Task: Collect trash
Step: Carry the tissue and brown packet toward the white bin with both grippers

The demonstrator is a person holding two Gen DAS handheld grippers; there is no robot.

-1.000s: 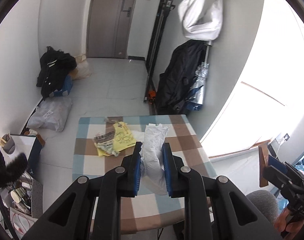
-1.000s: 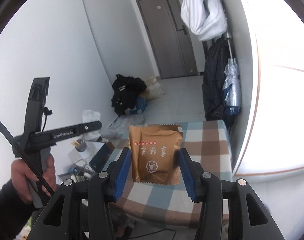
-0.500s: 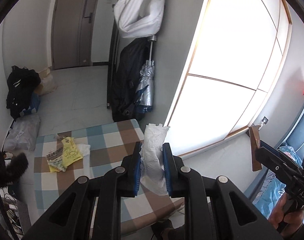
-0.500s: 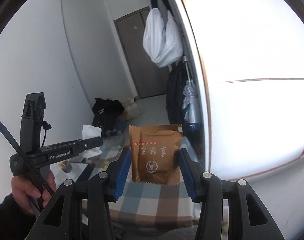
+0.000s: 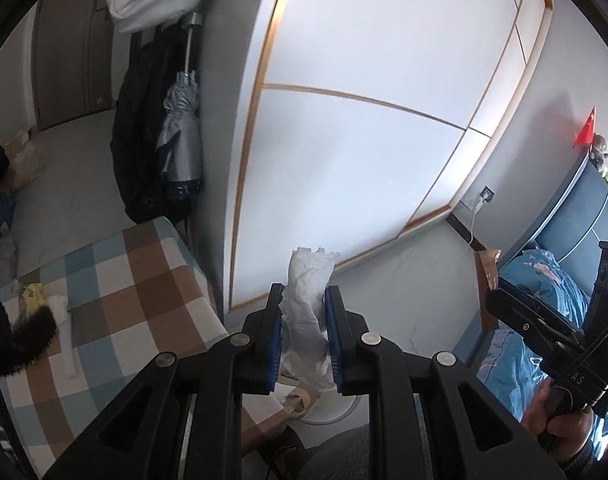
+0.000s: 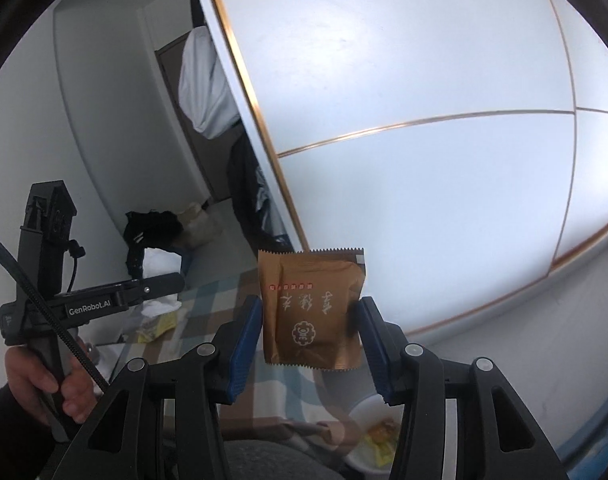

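Carry-to-bin step: left gripper (image 5: 304, 316) pinches crumpled white wrapper (image 5: 308, 300); right gripper (image 6: 310, 334) apparently clamps brown snack packet (image 6: 310, 308). Next: release both over white bin (image 6: 364, 440) below.

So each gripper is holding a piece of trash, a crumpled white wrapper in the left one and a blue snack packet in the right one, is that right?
Not quite: the snack packet in the right gripper is brown, not blue, as the right wrist view shows. The left gripper does hold a crumpled white wrapper.

"GenRobot.AI" on left tongs (image 6: 159, 282) body, brown snack packet (image 6: 312, 312) – red/white Chinese chars, illegible
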